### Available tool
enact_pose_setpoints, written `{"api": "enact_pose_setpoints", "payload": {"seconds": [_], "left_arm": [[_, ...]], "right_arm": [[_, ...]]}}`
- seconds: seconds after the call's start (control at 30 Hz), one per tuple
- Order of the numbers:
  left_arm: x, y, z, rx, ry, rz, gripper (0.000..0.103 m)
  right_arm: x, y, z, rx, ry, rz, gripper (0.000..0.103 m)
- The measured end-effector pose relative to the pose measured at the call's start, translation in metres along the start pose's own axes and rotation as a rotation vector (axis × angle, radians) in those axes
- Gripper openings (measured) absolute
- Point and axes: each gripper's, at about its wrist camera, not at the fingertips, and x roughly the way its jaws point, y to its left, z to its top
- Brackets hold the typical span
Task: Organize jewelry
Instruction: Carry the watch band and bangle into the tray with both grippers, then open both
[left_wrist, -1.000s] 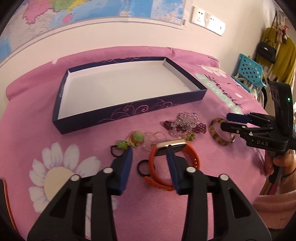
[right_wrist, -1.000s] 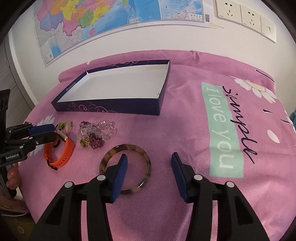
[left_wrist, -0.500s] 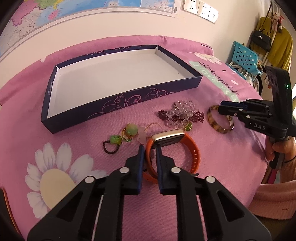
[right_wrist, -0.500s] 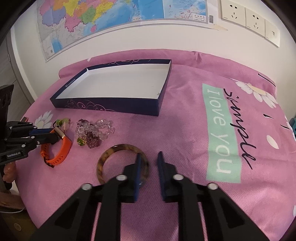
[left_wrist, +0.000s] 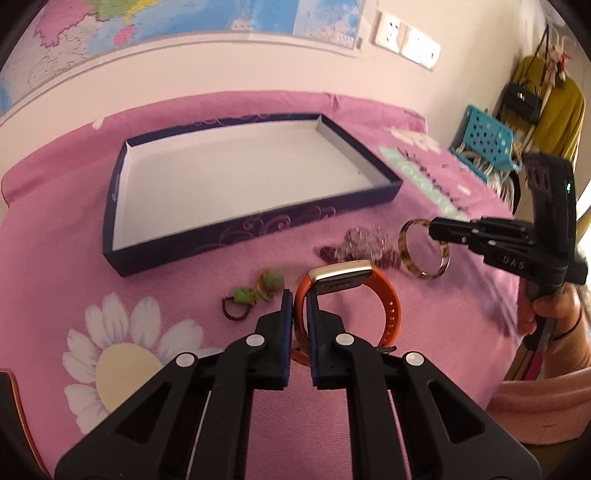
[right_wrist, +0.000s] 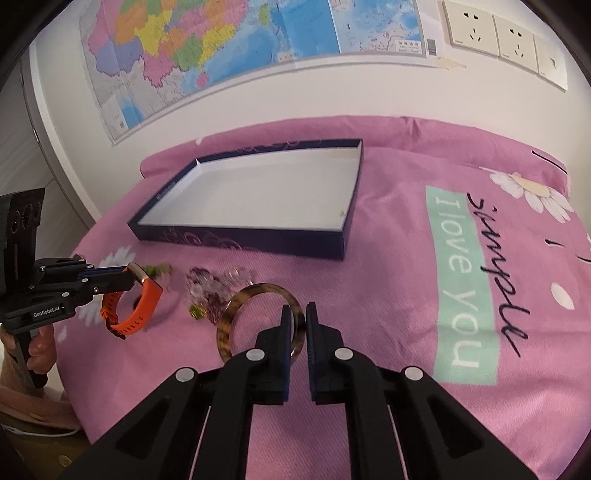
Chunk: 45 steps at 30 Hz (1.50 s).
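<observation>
My left gripper (left_wrist: 299, 299) is closest to me, its fingers (left_wrist: 286, 314) pinching the strap of the orange watch (left_wrist: 384, 295). The watch stands up off the pink cloth (left_wrist: 74, 258), its gold face (left_wrist: 341, 275) at the top of the loop, held clear above the cloth as my other camera shows. My right gripper (right_wrist: 295, 317) has its fingers (right_wrist: 284, 325) pinching the near rim of the tortoiseshell bangle (right_wrist: 236, 306), which tilts up from the cloth with its far edge raised. A hand (left_wrist: 554, 310) in a pink sleeve (left_wrist: 546, 402) grips that tool's handle at the right of my left view.

Just beyond the watch, to its left, lie two green bead rings (left_wrist: 255, 291) with a dark loop, resting on the cloth beside a printed daisy (left_wrist: 122, 354). Between watch and bangle sits a heap of purple and clear beads (left_wrist: 360, 245), blurred in both views, so I cannot tell its separate pieces.

Further back is the box (left_wrist: 184, 243), dark blue outside with a scroll pattern, white inside, lying flat and open on the cloth, apart from all the jewelry. To its right the cloth carries a green strip of lettering (right_wrist: 458, 280).

Behind everything is the wall, with a map (right_wrist: 229, 48) and sockets (right_wrist: 506, 40). At the far right of my left view stand a blue basket (left_wrist: 484, 138) and a yellow garment (left_wrist: 554, 110) hanging with a black bag (left_wrist: 522, 101).
</observation>
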Motion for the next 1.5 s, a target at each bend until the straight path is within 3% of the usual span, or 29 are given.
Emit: {"api": "enact_pose_setpoints", "payload": {"seconds": [0.37, 0.67, 1.1, 1.5], "left_arm": [[-0.014, 0.043, 0.041, -0.101, -0.076, 0.047, 0.008], [0.012, 0.075, 0.094, -0.142, -0.088, 0.125, 0.008], [0.080, 0.106, 0.144, -0.183, 0.000, 0.183, 0.008], [0.119, 0.119, 0.160, -0.210, 0.092, 0.212, 0.008]], "right_arm": [[0.006, 0.010, 0.057, -0.071, -0.068, 0.026, 0.006], [0.061, 0.012, 0.124, -0.082, -0.060, 0.017, 0.006], [0.143, 0.005, 0.169, -0.016, 0.047, -0.016, 0.006], [0.167, 0.003, 0.180, 0.012, 0.115, -0.073, 0.006]]}}
